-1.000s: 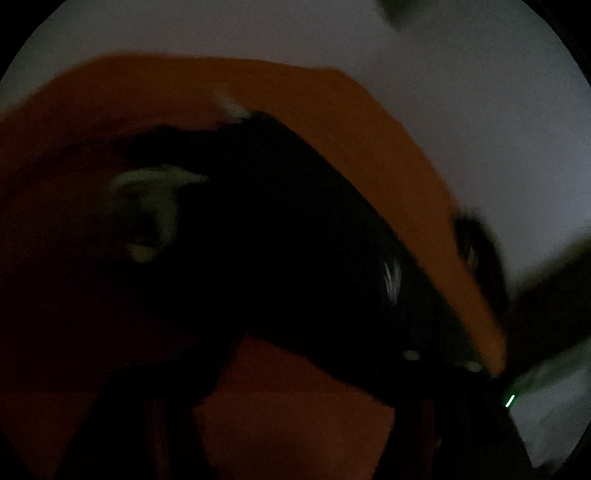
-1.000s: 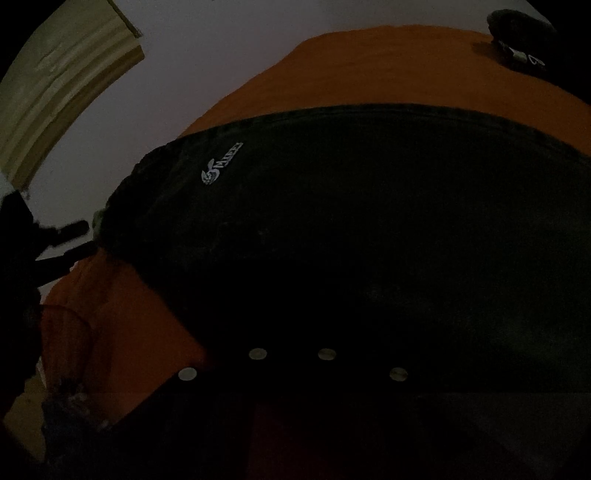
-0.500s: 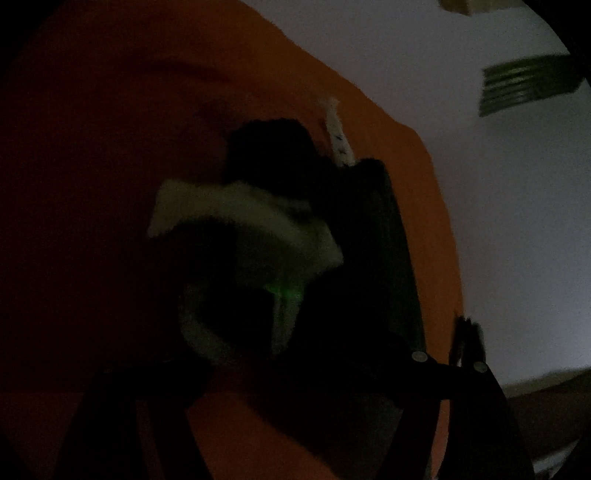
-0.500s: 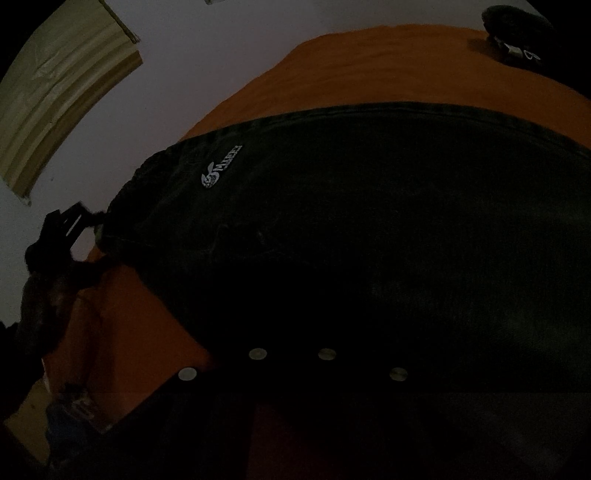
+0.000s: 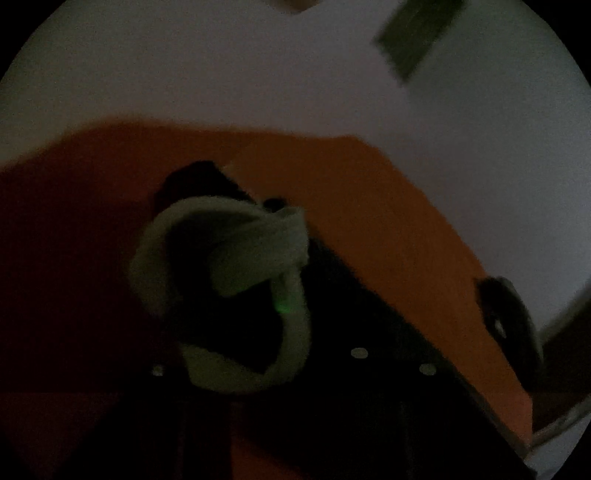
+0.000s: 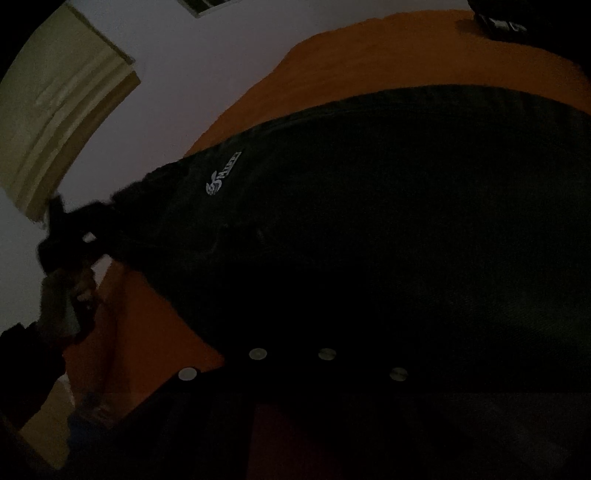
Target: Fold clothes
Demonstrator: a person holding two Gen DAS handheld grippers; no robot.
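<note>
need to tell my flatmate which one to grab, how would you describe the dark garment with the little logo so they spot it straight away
Find the orange bedspread against the pale wall. The dark garment lies spread across most of it. Near its left edge it carries a small white printed logo, which the small dark item at the bed's far corner does not show.

An orange bed (image 6: 369, 55) carries a dark garment (image 6: 388, 221) (white logo near its edge).
</note>
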